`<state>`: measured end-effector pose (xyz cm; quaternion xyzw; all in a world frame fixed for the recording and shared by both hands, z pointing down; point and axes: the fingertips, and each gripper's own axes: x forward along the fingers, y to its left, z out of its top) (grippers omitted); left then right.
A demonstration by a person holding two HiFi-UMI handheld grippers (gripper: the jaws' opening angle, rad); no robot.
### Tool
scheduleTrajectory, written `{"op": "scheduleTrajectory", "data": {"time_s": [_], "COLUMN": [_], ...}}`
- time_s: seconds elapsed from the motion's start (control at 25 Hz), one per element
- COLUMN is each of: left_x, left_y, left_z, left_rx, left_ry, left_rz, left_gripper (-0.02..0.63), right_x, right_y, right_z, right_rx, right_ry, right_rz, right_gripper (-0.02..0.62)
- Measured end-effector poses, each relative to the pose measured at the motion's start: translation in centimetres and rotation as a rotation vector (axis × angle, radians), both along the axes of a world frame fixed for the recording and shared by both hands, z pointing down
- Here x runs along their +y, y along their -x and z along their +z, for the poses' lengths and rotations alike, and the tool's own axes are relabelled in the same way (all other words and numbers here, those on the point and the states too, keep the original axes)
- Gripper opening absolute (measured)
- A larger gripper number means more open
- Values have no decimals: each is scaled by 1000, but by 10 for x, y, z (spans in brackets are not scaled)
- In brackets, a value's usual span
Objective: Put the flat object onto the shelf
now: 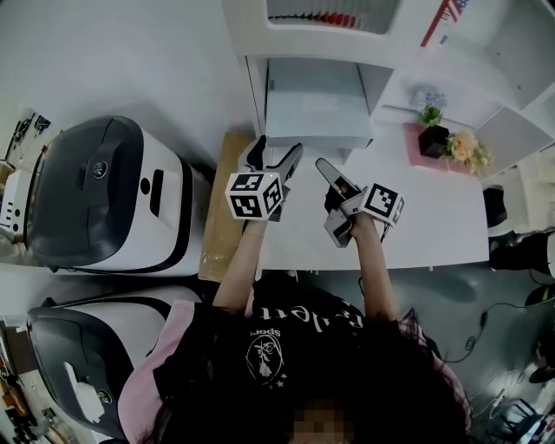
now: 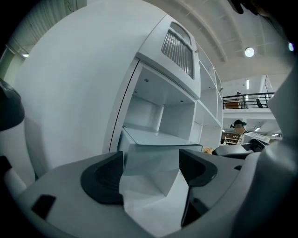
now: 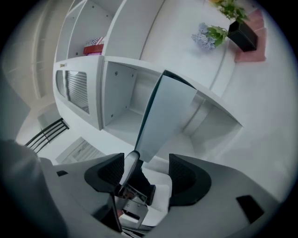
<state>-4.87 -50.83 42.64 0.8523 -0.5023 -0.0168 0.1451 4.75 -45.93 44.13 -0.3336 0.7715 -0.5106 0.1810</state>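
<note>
The flat object (image 1: 316, 108) is a grey slab lying level in the lowest cubby of the white shelf (image 1: 253, 82), with its front edge sticking out over the desk. My left gripper (image 1: 276, 156) is open just before the slab's front left corner. In the left gripper view the slab (image 2: 156, 151) lies straight ahead beyond the open left gripper (image 2: 151, 174), with nothing pinched. My right gripper (image 1: 334, 178) hangs rolled on its side right of the left one. The right gripper (image 3: 146, 174) is open; the slab (image 3: 165, 116) shows ahead, and part of the left gripper's finger (image 3: 132, 179) sits between its jaws.
Two big white and dark grey machines (image 1: 113, 195) (image 1: 87, 364) stand left of the desk, with a cardboard box (image 1: 221, 204) between them and it. Potted flowers (image 1: 451, 139) on a pink mat stand at the desk's right. Red items (image 1: 329, 17) fill an upper shelf.
</note>
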Motion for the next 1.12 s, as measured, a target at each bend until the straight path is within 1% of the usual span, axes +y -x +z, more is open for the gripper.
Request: {"op": "scheduleTrajectory", "data": {"time_s": [0.16, 0.36, 0.6, 0.76, 0.96, 1.0, 1.04, 1.08, 1.12], "left_x": [30, 83, 152, 198, 251, 261, 272, 283, 293], "left_y": [-7, -37, -64, -73, -82, -84, -87, -90, -94], "left_z": [3, 12, 5, 1, 3, 3, 4, 4, 6], "left_rx": [32, 59, 95, 115, 135, 139, 144, 149, 155], "left_ry": [32, 80, 90, 93, 107, 108, 110, 112, 115], "left_rz": [11, 88, 153, 151, 112, 103, 96, 89, 84], "left_gripper": [385, 385, 385, 385, 385, 385, 385, 385, 385], "right_x": [32, 74, 124, 162, 209, 218, 226, 234, 242], "right_y": [-7, -22, -37, -46, -60, -62, -65, -68, -71], "right_z": [-5, -10, -19, -21, -20, -18, -17, -15, -13], "right_rx": [103, 216, 349, 418, 497, 517, 536, 550, 559], "right_ry": [-55, -157, -284, -359, -441, -454, -465, -472, -478], "right_rz": [-28, -69, -109, -140, -185, -191, -191, -186, -184], "right_gripper": [314, 314, 314, 314, 309, 300, 276, 213, 166]}}
